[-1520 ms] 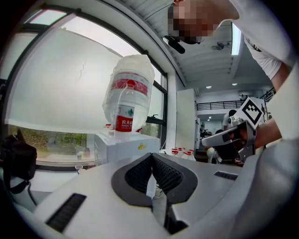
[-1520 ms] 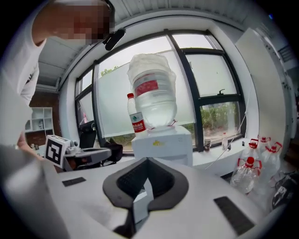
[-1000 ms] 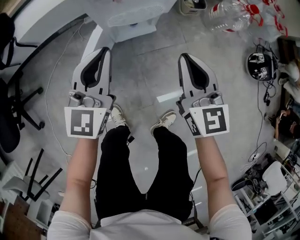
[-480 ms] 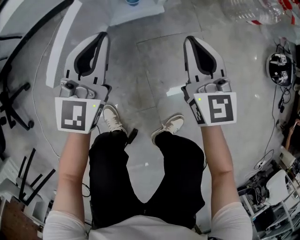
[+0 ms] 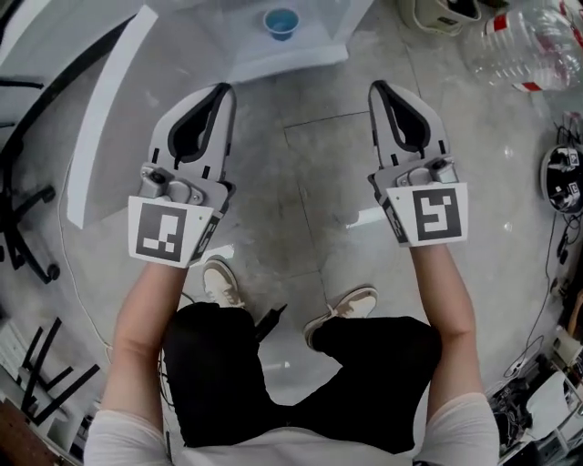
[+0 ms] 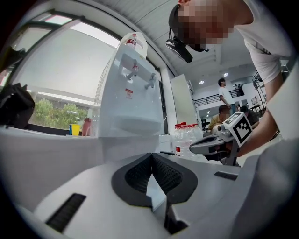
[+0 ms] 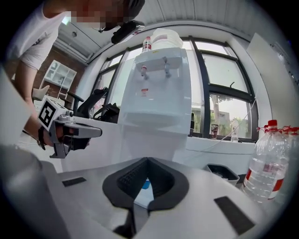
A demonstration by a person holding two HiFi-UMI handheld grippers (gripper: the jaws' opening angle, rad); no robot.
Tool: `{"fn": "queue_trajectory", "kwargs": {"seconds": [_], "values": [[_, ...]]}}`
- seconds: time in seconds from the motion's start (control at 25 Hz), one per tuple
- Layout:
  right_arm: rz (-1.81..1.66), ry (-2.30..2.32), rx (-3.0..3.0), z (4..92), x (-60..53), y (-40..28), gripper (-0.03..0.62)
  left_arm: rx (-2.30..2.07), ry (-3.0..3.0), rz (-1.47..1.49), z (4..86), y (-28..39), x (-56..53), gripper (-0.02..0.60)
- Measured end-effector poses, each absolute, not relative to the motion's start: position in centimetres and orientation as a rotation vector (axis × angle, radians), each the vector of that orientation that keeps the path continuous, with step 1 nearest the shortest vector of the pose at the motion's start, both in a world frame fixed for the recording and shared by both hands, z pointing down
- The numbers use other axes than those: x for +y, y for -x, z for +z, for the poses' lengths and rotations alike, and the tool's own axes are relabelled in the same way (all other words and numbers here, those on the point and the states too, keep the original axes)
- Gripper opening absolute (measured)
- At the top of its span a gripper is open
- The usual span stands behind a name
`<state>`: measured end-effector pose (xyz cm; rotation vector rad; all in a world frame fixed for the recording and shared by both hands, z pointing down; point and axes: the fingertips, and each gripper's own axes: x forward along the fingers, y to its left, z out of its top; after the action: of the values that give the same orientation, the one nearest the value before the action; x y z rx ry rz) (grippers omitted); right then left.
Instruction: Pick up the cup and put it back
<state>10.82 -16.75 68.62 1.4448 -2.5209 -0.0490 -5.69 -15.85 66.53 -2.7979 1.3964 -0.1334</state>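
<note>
Both grippers are moving closer to the dispenser (image 5: 296, 56), and its blue cup (image 5: 281, 23) is now showing in full. Bare floor (image 5: 310, 173) is lying open ahead, with bottles (image 5: 528, 41) crowding the right edge. The left gripper (image 5: 221, 89) and right gripper (image 5: 376, 87) are pressing their jaws together, empty. The cup is sitting ahead between them, well apart.

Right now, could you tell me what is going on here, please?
A person stands facing a water dispenser with a gripper in each hand. The left gripper and the right gripper are both shut and empty, held out side by side. The blue cup stands on the dispenser ahead, untouched; neither gripper has reached it yet.
</note>
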Motion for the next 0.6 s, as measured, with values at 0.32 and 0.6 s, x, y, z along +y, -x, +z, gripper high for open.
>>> {"fn": "queue_trajectory", "kwargs": {"seconds": [0.32,0.6], "values": [[-0.079,-1.379,-2.538,72.4,-19.2,-11.2,0.02,1.326,2.794,-0.022,69.7,5.4,-16.3,0.024],[-0.098,-1.479,-2.614,69.1,-19.9,-11.7,0.02,1.344,2.803,-0.1,69.9,5.3,-16.1,0.024]]}}
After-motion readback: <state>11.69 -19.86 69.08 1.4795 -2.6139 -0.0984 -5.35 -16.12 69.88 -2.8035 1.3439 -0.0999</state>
